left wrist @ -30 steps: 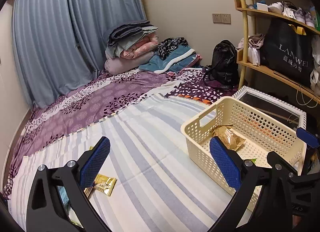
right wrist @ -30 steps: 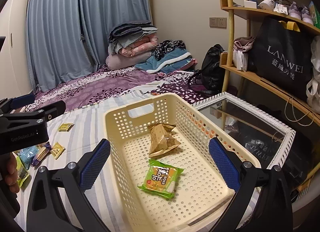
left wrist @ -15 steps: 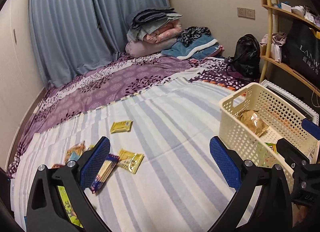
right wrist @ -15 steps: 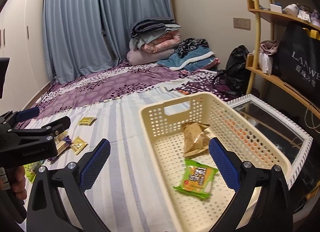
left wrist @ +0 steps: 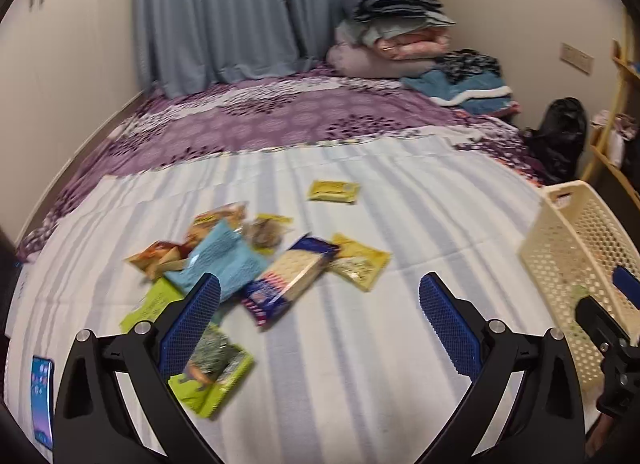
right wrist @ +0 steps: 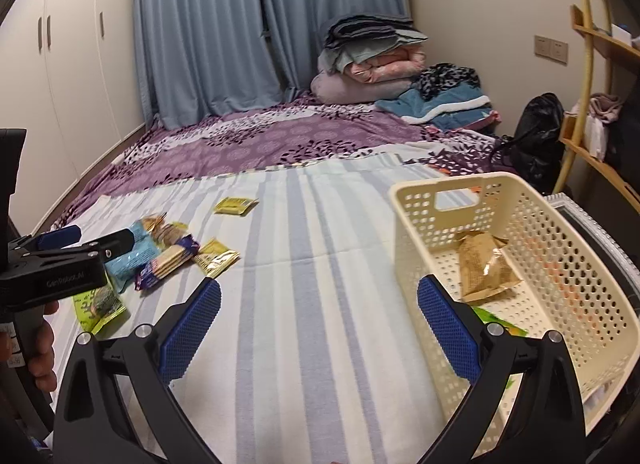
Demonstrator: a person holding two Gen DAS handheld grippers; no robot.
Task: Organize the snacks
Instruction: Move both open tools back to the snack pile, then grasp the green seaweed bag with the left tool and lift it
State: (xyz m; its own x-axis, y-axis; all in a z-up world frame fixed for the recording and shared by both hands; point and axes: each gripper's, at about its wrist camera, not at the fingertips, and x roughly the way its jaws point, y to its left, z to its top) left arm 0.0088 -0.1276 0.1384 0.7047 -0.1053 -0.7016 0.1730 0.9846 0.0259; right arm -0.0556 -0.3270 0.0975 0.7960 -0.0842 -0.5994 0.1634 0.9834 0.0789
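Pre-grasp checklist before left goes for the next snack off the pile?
1. Left gripper open, nothing held: ok.
2. Right gripper open, nothing held: ok.
3. Snack pile in left's view, ahead on the striped sheet: ok.
4. Cracker pack on top, uncovered: ok.
5. Basket has room; only a brown packet and a green packet show inside: ok.
6. Left view sharp enough to aim: not ok, it is blurred.
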